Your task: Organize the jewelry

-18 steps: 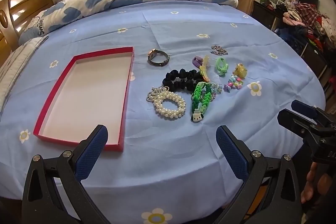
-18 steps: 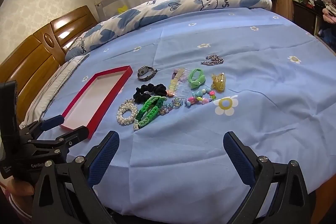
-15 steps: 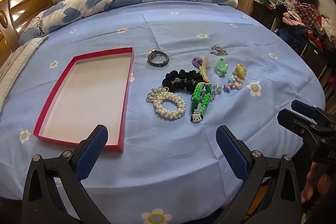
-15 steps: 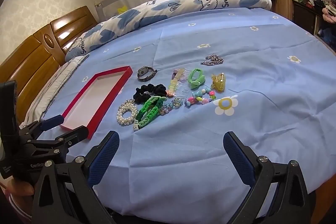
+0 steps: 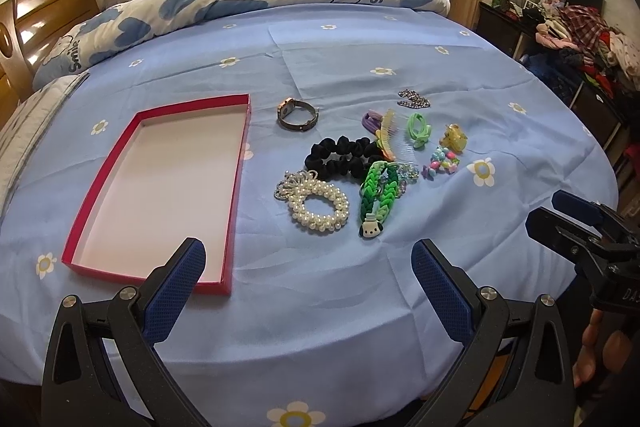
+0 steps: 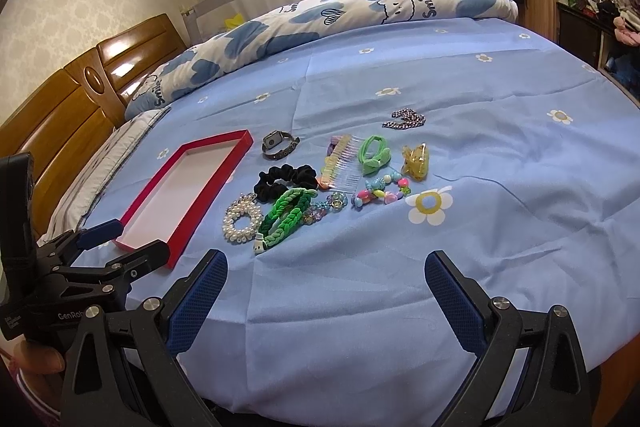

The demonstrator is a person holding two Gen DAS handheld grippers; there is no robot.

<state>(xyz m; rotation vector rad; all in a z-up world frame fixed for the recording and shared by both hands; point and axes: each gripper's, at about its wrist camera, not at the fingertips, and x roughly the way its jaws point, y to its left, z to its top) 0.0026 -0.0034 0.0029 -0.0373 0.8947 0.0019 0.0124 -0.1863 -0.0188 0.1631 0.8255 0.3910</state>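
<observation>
On the bed's smooth blue flowered sheet (image 5: 320, 307), a shallow rectangular red cardboard tray (image 5: 236, 183) with a pale inside is seen just left of the clustered jewelry: a knobbly pearl bracelet (image 5: 320, 205), a ruffled black scrunchie (image 5: 340, 157), a braided green band (image 5: 378, 193), a metal watch (image 5: 298, 115) and a chain (image 5: 414, 99). Both the left tongs (image 5: 308, 275) and the right tongs (image 6: 326, 285) are held spread wide above the near edge, nothing being pinched. A puffy quilt (image 5: 240, 3) is bunched behind, well apart.
</observation>
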